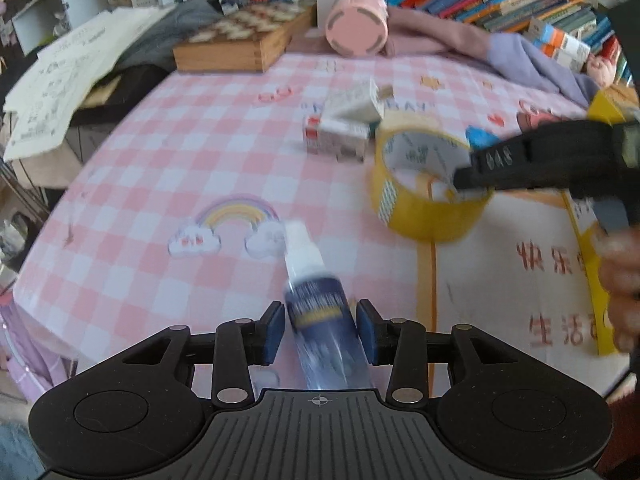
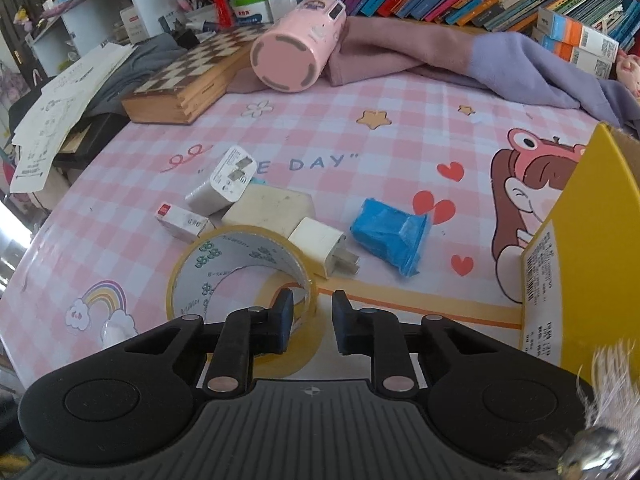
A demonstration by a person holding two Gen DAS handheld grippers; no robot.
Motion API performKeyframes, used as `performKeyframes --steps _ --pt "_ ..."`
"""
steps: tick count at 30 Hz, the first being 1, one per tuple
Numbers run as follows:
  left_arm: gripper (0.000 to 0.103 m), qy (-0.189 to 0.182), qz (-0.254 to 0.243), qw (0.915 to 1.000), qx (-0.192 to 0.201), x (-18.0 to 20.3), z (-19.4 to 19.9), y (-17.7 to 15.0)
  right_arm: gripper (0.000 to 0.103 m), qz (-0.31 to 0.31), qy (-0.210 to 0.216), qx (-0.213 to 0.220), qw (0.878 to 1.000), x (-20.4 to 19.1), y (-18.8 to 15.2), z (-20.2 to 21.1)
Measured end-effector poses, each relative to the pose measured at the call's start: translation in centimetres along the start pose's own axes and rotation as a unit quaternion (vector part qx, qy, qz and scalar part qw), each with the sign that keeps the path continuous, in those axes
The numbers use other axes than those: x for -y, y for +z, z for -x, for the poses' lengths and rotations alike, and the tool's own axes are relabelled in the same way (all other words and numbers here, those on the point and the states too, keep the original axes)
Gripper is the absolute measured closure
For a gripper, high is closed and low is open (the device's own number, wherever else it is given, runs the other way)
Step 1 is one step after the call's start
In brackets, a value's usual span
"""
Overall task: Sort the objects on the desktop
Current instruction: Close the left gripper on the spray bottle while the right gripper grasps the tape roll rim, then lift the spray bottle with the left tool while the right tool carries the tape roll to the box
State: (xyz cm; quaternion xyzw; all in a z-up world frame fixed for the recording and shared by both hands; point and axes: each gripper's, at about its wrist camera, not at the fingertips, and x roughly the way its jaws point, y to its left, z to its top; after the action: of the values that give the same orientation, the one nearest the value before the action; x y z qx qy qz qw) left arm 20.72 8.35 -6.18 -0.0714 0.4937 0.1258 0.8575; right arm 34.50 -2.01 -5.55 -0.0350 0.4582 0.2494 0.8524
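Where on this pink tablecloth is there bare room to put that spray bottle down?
Bare cloth lies left of the rainbow print, toward the chessboard box. It is crowded around the tape roll, chargers and blue packet.

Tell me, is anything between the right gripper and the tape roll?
Nothing visible. The right gripper is open, already astride the wall of the yellow tape roll: one finger inside the ring, the other outside. The chargers lie beyond it.

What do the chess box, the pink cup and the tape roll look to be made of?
Chess box: wood, visible grain and finger joints, satin finish. Pink cup: probably plastic, smooth matte with grey base pads. Tape roll: glossy yellowish plastic film on a printed cardboard-looking core.
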Motion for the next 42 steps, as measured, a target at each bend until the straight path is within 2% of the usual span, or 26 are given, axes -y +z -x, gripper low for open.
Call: performKeyframes --steps 5,8,12,16,23,29,33,42 --pt "0.069 -0.008 0.004 1.0 0.005 -0.4 -0.2 -0.4 0.085 0.003 -0.002 -0.003 1.0 -0.4 -0.3 -0.3" --pt "0.071 -0.026 0.046 0.9985 0.014 -1.9 -0.3 -0.2 0.093 0.001 0.003 0.0 1.0 -0.2 -0.3 0.1" --pt "0.071 -0.052 0.106 0.9929 0.015 -4.0 0.0 0.0 0.093 -0.028 0.011 0.009 1.0 0.7 -0.3 1.5" --pt "0.071 -0.076 0.133 0.9872 0.042 -5.4 1.6 0.7 0.093 -0.04 0.024 0.035 0.998 1.0 -0.1 3.9" --pt "0.071 -0.118 0.149 0.9769 0.097 -6.6 5.7 2.1 0.093 -0.021 0.04 0.063 0.997 0.2 -0.9 8.1" --pt "0.071 -0.157 0.157 0.967 0.125 -7.1 8.6 1.6 0.093 0.014 0.045 0.098 0.994 -0.4 -1.9 12.3" --pt "0.071 -0.171 0.152 0.9645 0.132 -7.2 9.5 0.8 0.093 0.019 0.044 0.108 0.993 -0.5 -3.6 14.7" --pt "0.071 -0.207 0.121 0.9637 0.117 -7.4 10.2 -1.7 0.093 -0.01 0.016 0.118 0.993 -1.4 -7.7 17.4"
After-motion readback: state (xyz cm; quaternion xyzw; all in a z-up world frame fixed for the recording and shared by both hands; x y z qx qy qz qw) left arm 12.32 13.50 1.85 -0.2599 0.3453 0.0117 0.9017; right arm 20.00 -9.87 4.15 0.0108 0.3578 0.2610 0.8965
